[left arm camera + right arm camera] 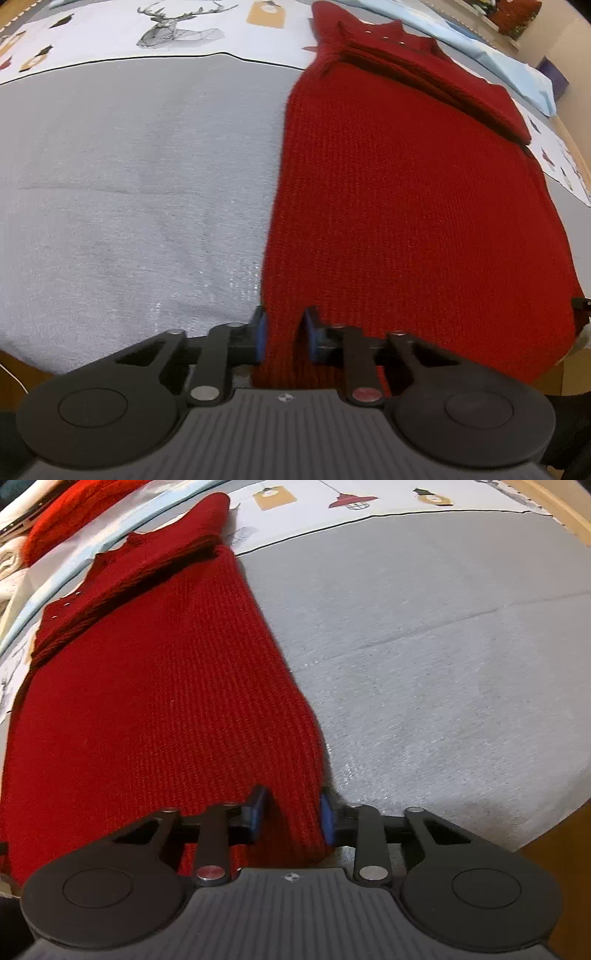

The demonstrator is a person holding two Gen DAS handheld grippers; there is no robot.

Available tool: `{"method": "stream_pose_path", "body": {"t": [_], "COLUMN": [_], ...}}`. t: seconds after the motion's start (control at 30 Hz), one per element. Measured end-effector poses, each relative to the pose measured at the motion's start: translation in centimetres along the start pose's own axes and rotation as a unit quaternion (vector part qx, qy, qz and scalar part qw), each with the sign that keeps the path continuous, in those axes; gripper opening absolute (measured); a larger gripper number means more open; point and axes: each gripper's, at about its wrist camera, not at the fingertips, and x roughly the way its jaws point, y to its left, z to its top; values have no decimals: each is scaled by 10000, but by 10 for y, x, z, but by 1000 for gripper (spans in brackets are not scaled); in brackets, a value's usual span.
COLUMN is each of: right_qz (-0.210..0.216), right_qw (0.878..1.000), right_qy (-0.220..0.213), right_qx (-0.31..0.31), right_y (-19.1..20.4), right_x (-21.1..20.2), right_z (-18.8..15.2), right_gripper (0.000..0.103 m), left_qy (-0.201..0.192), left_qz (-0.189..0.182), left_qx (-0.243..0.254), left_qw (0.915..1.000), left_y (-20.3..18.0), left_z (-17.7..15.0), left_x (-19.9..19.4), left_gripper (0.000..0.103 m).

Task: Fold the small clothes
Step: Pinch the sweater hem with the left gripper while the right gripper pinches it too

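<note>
While the dark red knitted sweater (417,206) lies flat on the grey woven cloth (129,184), both grippers pinch its near bottom edge. The left gripper (283,334) has its blue pads (260,332) pressed on the sweater's left bottom corner, with a fold of red knit squeezed between them. The right gripper (291,814) has its blue pads (327,818) closed on the right bottom corner in the same way. Both sets of jaws stand only a little apart, with the wool filling the gap.

One sleeve is folded across the chest, near the collar, and small shiny snaps show at the shoulder. The long side edges of the sweater run straight up and away. To the left of the sweater and to its right, the grey cloth is bare and wide.

Past the grey cloth lies a white printed sheet (110,33) with a drawn deer head (173,26), tan tags (266,14) and a red lamp (352,500). Another bright red knit (70,509) sits far off by the sweater's top. A light blue sheet (491,55) lies beyond the collar. Brown wood shows at the near table edge (554,856). No writing can be read.
</note>
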Motion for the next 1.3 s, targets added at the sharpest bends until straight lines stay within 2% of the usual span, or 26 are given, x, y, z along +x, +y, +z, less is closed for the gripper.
{"method": "stream_pose_path", "body": {"t": [0.07,0.2,0.4,0.5,0.57,0.67,0.83,0.9,0.93,1.07,1.17,1.3], "right_qz": [86,180,2,-89,-73,22,457,236,184,107,122,181], "right_qw": [10000,9997,10000,9998,9998,9997,9984,9995,9997,9997,9994,9990], "right_qy": [4,-3,-9,-24,-41,-126,-331,-228,-133,-10,21,-11], "right_qx": [9,135,-11,-180,-180,-211,88,45,45,-229,-317,-408], "right_y": [0,-3,6,12,12,12,5,3,3,9,11,12], "right_x": [-1,-2,0,2,1,-3,-14,-10,-6,-2,-1,-2], "right_z": [-1,0,-2,-3,-3,-5,-6,-7,-9,-12,-12,-12], "right_gripper": [23,22,32,33,23,20,20,22,27,30,29,22], "left_qy": [-7,26,40,34,20,-32,17,50,54,45,54,12], "left_qz": [0,-47,-118,-87,-77,-93,-136,-129,-113,-55,-77,-34], "left_qx": [34,-7,23,82,159,199,30,66,113,214,155,224], "left_qw": [10000,10000,9999,9999,9998,9998,9999,9999,9999,9997,9998,9997], "left_y": [-2,1,5,2,-3,-5,0,-1,-2,-6,-5,-7], "left_z": [-1,-3,-6,-5,-3,-3,-2,-1,-1,-2,-2,-4], "left_x": [-1,-3,-4,-4,-1,-4,-3,-1,-1,1,1,1], "left_gripper": [17,19,22,22,16,12,16,17,18,18,18,18]}}
